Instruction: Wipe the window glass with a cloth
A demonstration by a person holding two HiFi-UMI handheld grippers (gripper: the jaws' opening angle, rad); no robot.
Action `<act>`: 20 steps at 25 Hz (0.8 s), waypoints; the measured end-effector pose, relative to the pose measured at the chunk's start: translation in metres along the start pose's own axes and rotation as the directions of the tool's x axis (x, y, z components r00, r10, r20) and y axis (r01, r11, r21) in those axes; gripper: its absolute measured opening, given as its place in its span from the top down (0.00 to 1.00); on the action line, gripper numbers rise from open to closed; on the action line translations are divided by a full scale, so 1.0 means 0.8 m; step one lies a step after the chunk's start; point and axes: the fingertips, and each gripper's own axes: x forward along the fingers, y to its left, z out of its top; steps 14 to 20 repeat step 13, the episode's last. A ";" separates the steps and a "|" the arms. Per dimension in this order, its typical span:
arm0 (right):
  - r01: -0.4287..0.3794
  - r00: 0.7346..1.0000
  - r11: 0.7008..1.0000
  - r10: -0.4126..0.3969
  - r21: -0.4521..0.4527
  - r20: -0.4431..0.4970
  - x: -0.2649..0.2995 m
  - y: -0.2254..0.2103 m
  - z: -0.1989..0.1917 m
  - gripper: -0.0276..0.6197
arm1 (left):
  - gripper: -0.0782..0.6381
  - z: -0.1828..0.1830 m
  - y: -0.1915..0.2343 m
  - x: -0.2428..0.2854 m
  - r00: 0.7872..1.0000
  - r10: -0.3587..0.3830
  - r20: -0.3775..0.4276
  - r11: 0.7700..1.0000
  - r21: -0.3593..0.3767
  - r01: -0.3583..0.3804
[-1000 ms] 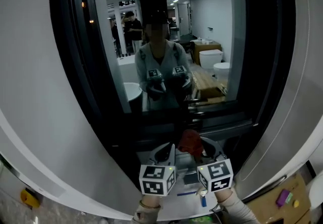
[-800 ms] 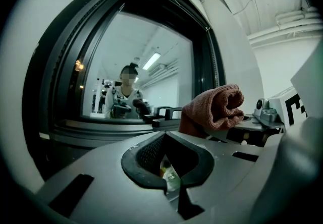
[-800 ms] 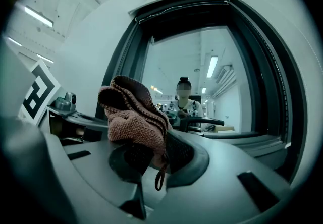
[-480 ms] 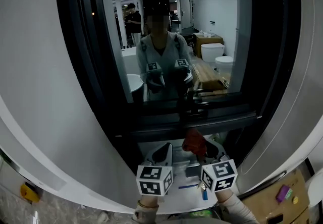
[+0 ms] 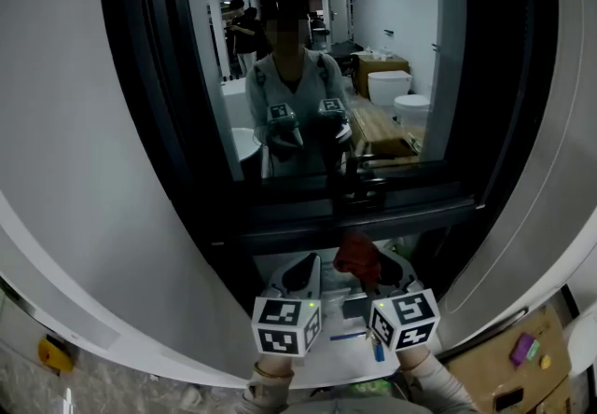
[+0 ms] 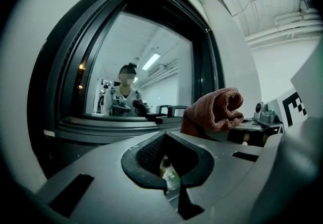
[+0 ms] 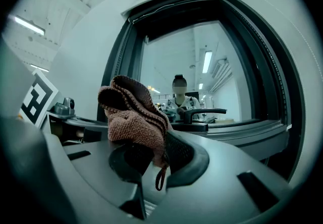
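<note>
1. The reddish-brown knitted cloth (image 7: 133, 113) is bunched between the right gripper's (image 7: 157, 142) black pads. The jaws are clamped on its lower folds, and a loose loop of thread hangs below them.
2. The left gripper (image 6: 164, 140) is closed, its pad tips meeting with nothing between them.
3. In the head view the two grippers are side by side at the bottom. The left gripper (image 5: 300, 270) is just beside the right gripper (image 5: 379, 270), and each carries its cube with square markers.
4. The cloth (image 5: 355, 255) stands up from the right gripper's jaws, in front of the lower rail of the dark window frame (image 5: 159, 123) and below the pane. Whether it touches the frame cannot be told.
5. The window glass (image 5: 392, 48) reflects a person holding both grippers, with a lit room behind.
6. A black lever handle (image 7: 203, 112) sits on the lower rail, just past the cloth in the right gripper view.
7. A pale curved wall (image 5: 75, 170) surrounds the frame.
</note>
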 end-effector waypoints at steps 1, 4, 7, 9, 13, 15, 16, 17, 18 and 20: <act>0.000 1.000 1.000 0.000 0.001 0.003 0.001 0.000 0.001 0.89 | 0.89 0.001 0.000 0.001 1.000 -0.001 0.001 1.000 0.001 0.001; -0.002 1.000 1.000 0.002 0.005 0.007 0.002 0.000 0.003 0.89 | 0.89 0.003 0.001 0.001 1.000 0.000 0.000 1.000 0.004 0.000; -0.004 1.000 1.000 0.004 0.006 0.004 0.004 0.002 0.001 0.89 | 0.89 0.002 0.001 0.000 1.000 0.001 -0.004 1.000 0.005 -0.001; -0.005 1.000 1.000 0.005 0.008 -0.001 0.005 0.003 -0.002 0.89 | 0.89 0.001 0.003 -0.002 1.000 0.003 -0.006 1.000 0.004 -0.003; -0.007 1.000 1.000 0.008 0.015 -0.007 0.004 0.007 -0.006 0.89 | 0.89 -0.004 0.004 -0.004 1.000 0.001 -0.007 1.000 -0.002 -0.001; -0.007 1.000 1.000 0.008 0.015 -0.007 0.004 0.007 -0.006 0.89 | 0.89 -0.004 0.004 -0.004 1.000 0.001 -0.007 1.000 -0.002 -0.001; -0.007 1.000 1.000 0.008 0.015 -0.007 0.004 0.007 -0.006 0.89 | 0.89 -0.004 0.004 -0.004 1.000 0.001 -0.007 1.000 -0.002 -0.001; -0.007 1.000 1.000 0.008 0.015 -0.007 0.004 0.007 -0.006 0.89 | 0.89 -0.004 0.004 -0.004 1.000 0.001 -0.007 1.000 -0.002 -0.001; -0.007 1.000 1.000 0.008 0.015 -0.007 0.004 0.007 -0.006 0.89 | 0.89 -0.004 0.004 -0.004 1.000 0.001 -0.007 1.000 -0.002 -0.001; -0.007 1.000 1.000 0.008 0.015 -0.007 0.004 0.007 -0.006 0.89 | 0.89 -0.004 0.004 -0.004 1.000 0.001 -0.007 1.000 -0.002 -0.001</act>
